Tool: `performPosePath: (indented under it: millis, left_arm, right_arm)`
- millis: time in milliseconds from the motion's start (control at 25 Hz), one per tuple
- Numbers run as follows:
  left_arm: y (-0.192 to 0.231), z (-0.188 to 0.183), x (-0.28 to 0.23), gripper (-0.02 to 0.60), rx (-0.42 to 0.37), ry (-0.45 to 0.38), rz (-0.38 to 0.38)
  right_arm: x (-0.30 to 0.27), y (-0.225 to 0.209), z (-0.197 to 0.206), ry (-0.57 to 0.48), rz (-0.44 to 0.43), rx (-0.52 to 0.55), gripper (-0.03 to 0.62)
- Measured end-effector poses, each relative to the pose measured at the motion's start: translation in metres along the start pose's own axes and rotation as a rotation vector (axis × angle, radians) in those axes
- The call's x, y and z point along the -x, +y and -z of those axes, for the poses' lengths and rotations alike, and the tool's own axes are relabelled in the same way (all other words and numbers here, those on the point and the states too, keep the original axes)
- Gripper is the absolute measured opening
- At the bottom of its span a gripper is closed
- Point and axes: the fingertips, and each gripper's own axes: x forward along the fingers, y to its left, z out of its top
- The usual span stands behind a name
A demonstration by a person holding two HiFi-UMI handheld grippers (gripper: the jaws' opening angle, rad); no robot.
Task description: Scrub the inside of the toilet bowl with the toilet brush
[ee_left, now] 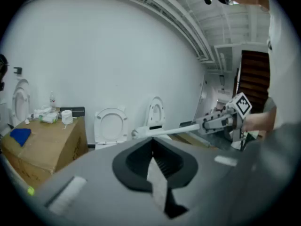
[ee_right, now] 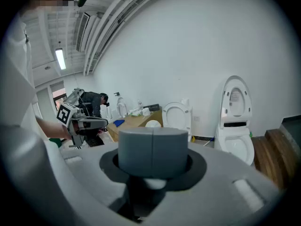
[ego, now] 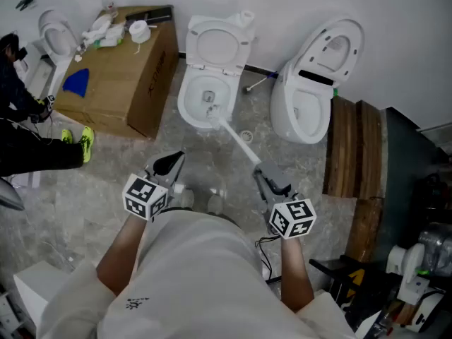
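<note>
A white toilet [ego: 208,83] stands against the wall with its lid up, and its bowl [ego: 191,108] is open toward me. The white toilet brush [ego: 236,138] slants from my right gripper [ego: 261,175] to the bowl's front, with its head [ego: 212,115] at the rim. The right gripper is shut on the brush handle [ee_right: 153,182], whose end shows below the closed jaws [ee_right: 153,147]. My left gripper [ego: 169,164] hangs left of the brush, shut and holding nothing. The left gripper view shows the brush [ee_left: 174,130] held level in front of the toilet [ee_left: 110,126].
A cardboard box [ego: 120,69] with a tape roll and rags stands left of the toilet. A second toilet [ego: 314,83] stands at the right, beside wooden planks [ego: 353,154]. A person in dark clothes [ego: 28,140] crouches at far left. Equipment [ego: 417,260] crowds the lower right.
</note>
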Motion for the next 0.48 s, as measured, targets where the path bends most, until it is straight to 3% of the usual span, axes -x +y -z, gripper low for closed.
performPosePath:
  millis: [480]
  left_arm:
    - [0.026, 0.002, 0.018, -0.012, 0.004, 0.000, 0.057]
  right_arm:
    - [-0.009, 0.024, -0.005, -0.009, 0.029, -0.054, 0.149]
